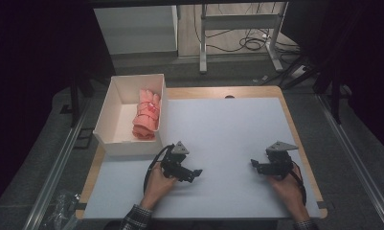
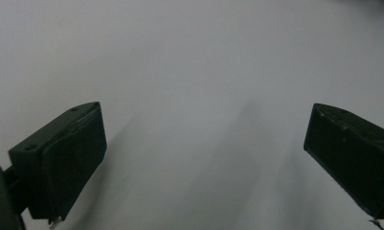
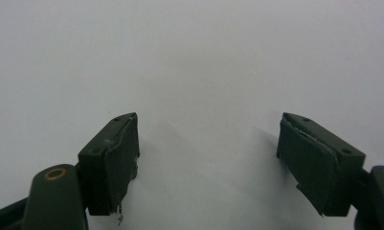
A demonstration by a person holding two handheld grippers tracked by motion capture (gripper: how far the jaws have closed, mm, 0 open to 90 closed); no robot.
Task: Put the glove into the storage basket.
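No legible writing; pink cloth [image 1: 146, 114] perhaps tied.

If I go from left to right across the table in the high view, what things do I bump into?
White box → rolled pink cloth lying inside it → left gripper, jaws open → right gripper, jaws open.
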